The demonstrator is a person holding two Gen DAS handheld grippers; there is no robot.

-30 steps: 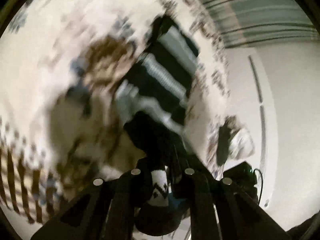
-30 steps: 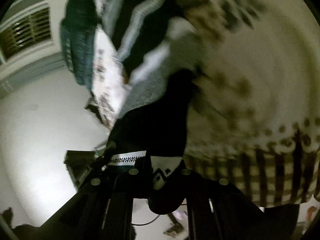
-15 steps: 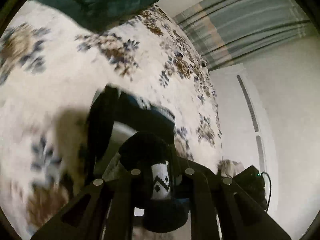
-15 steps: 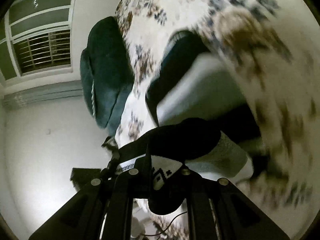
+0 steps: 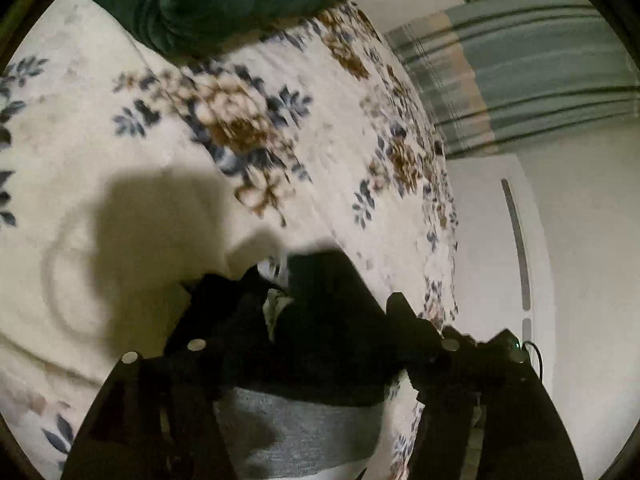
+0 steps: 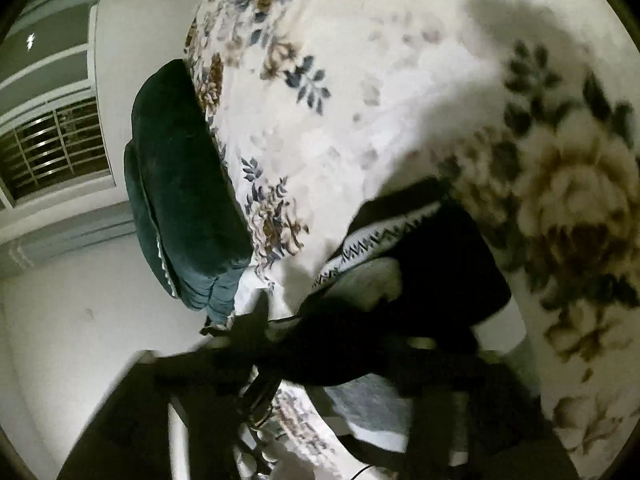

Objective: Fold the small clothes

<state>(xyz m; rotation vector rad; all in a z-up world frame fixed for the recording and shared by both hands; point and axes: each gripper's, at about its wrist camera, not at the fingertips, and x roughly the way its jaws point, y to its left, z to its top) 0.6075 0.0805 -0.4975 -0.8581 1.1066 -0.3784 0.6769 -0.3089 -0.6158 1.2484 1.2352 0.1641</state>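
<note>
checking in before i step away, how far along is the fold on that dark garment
Partly done. The dark garment lies bunched on the floral bedspread, its patterned band turned over the grey part, so one fold looks made. Both tools, left tool and right tool, look open around it. Flattening and any final fold remain.

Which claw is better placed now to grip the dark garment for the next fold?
Probably left: the left claw is open and the garment lies squarely between its fingers. The right claw has a blurred view.
</note>
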